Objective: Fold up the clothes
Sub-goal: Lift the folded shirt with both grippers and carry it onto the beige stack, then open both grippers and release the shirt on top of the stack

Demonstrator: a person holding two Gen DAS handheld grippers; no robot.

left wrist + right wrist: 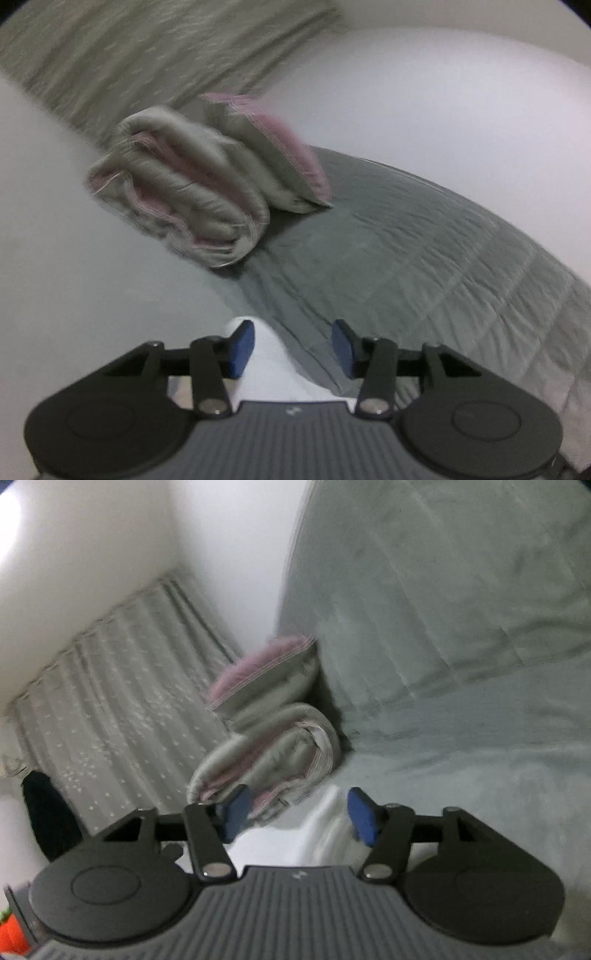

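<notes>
Left gripper (293, 345) stood spread over white cloth (273, 373), a folded bundle (192, 188) well ahead. Right gripper (295, 812), also spread, had white cloth (325, 834) between its jaws, possibly ungripped; whether folding lay ahead or finished was unclear.

No readable text, labels, brand names or numbers appear in either wrist view. The only mark is a small pale emblem on the grey ribbed body of the left gripper (293, 349) and a like one on the right gripper (299, 814); both are too small and blurred to make out.
</notes>
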